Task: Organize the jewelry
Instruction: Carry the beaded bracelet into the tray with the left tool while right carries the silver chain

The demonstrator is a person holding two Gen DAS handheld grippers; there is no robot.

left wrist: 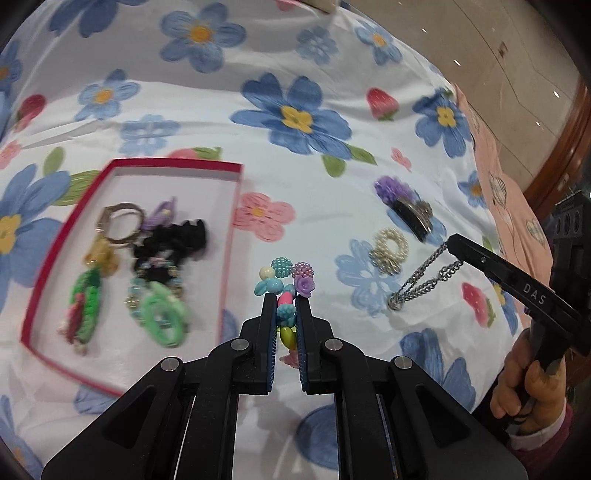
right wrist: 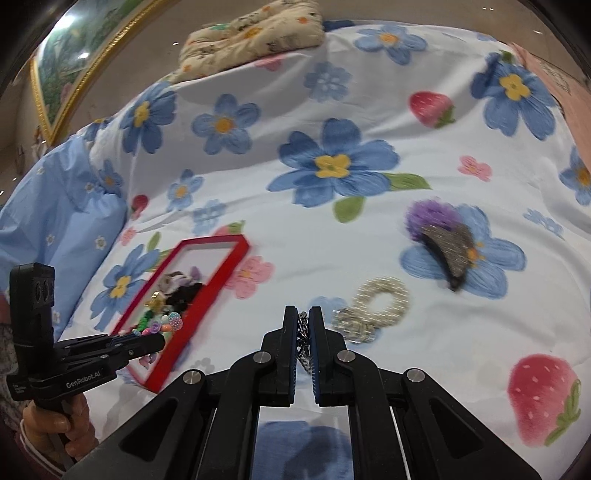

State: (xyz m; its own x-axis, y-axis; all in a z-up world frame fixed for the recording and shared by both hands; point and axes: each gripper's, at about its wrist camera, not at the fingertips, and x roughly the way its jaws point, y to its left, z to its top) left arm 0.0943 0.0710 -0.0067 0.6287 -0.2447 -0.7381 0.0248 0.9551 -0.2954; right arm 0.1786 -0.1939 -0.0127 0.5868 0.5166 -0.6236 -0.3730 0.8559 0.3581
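Left gripper: the black two-finger left gripper (left wrist: 283, 299) is clamped on a bracelet of chunky pastel plastic beads (left wrist: 284, 286); the beads bulge out past the fingertips and run back between the blue-lined pads.
Right gripper: the black right gripper (right wrist: 303, 314) is closed tight on a thin silver metal chain (left wrist: 424, 282); in the left wrist view the chain hangs in loops from its tips, its lower end at or just above the cloth.
Box: a shallow rectangular red-rimmed cardboard box with a white floor (left wrist: 177, 164) lies on the cloth, to the left of the left gripper.
Inside the box: a metal ring with a yellow charm (left wrist: 120, 223), a green braided band (left wrist: 86, 295), a mint-green plastic hair clip (left wrist: 164, 314), and a black scrunchie (left wrist: 177, 240), all crowded together and blurred.
Loose items: a white pearl-bead hair tie (right wrist: 384, 299) lies on the cloth just beyond the right gripper; a dark glittery hair clip with a purple fluffy tuft (right wrist: 439, 236) lies farther back to the right, apart from the hair tie.
Surface: a white cloth printed with blue flowers and red strawberries (right wrist: 303, 236) covers the whole work area.
Background: a beige patterned cushion (right wrist: 251, 33) rests at the far edge of the cloth.
Hands: a person's right hand (left wrist: 524, 380) grips the right handle; the left hand (right wrist: 55, 421) grips the other.
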